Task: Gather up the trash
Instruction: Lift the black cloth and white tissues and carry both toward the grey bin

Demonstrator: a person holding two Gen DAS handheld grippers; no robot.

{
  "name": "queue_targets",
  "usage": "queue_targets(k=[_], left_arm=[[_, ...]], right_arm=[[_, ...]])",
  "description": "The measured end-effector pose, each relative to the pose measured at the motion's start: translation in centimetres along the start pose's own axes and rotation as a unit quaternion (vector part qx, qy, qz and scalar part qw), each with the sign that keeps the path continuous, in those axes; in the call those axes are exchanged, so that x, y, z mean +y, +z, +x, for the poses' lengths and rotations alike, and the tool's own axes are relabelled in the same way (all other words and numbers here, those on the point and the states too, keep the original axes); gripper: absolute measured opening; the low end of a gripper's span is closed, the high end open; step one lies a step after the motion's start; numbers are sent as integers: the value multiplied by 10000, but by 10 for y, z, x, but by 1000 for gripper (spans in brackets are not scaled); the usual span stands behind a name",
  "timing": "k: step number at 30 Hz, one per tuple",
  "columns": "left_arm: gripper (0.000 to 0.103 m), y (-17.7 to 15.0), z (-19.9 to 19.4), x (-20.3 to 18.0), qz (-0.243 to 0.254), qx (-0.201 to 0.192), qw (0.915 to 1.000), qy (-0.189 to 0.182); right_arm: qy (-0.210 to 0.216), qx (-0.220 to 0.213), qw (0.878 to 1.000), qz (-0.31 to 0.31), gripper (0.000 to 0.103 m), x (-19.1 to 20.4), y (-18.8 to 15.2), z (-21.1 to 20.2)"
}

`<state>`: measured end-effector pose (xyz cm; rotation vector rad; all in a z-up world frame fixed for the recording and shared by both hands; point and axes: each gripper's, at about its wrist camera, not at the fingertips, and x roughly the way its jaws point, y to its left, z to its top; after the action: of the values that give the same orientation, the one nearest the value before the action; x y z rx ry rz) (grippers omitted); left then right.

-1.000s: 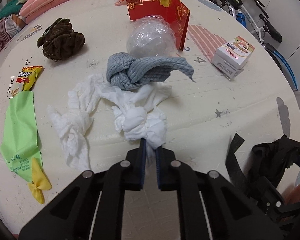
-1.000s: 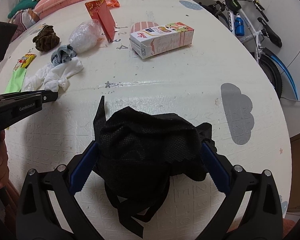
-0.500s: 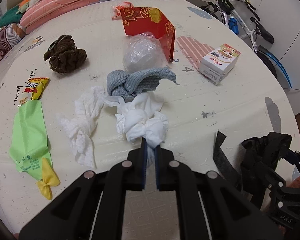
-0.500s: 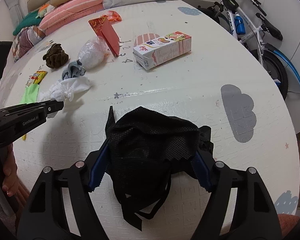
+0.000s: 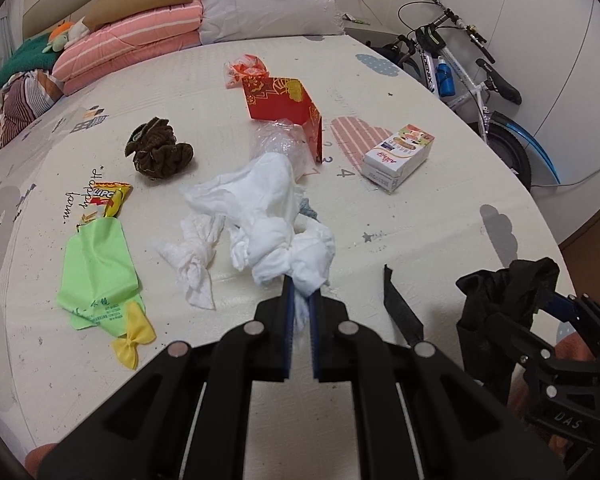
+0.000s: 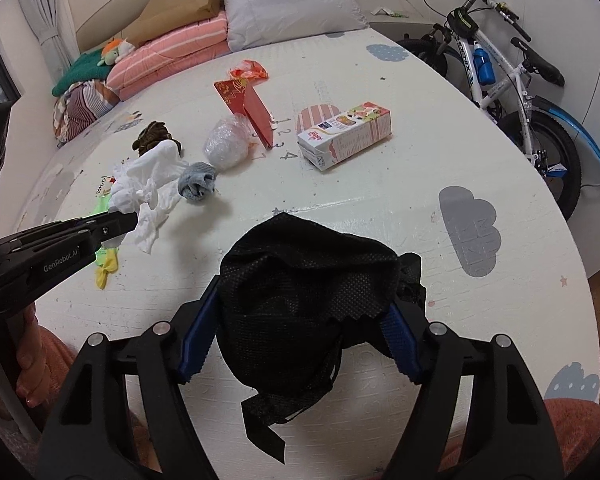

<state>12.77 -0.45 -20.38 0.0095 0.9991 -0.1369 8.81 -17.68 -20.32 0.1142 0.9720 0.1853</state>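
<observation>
My left gripper (image 5: 299,300) is shut on a knotted white cloth wad (image 5: 276,216) and holds it lifted above the mat; it also shows in the right wrist view (image 6: 144,184). My right gripper (image 6: 300,320) holds a black mesh bag (image 6: 304,312) stretched over its two spread fingers, also seen in the left wrist view (image 5: 504,300). On the mat lie a second white tissue wad (image 5: 192,256), a grey knotted cloth (image 6: 198,184), a clear plastic ball (image 6: 226,146), a brown scrunched cloth (image 5: 158,154), a green wrapper (image 5: 98,272) and a yellow snack packet (image 5: 110,198).
A red folded card (image 5: 288,104), an orange wrapper (image 5: 246,70) and a pink milk carton (image 6: 346,134) lie farther back. Folded bedding and pillows (image 5: 140,32) line the far edge. A bicycle (image 6: 512,80) stands to the right of the mat.
My left gripper has lifted the white cloth wad up off the mat and away from the grey cloth. The right gripper has risen a little with the black bag.
</observation>
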Motion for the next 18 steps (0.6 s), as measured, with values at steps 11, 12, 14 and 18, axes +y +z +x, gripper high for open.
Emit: queue_targets(k=[11,12,14,18], left_arm=[[7,2,-65,-54,624,-522,9965,-194],[7,2,-69,-60,677,-561,9959,-226],[7,5,-75,-74,793,-626,9944,-312],[7,9,-85,-106,1084,-741,9903,-453]], right_arm=[[-63,-808,9965,185,70,-24,3,-81],[-70,-869,9959,235,70,-29,3,-88],[-108,-999,9944,335,70,-42,2,-102],[-258,-1284,9898,559,70,-70,-1,-132]])
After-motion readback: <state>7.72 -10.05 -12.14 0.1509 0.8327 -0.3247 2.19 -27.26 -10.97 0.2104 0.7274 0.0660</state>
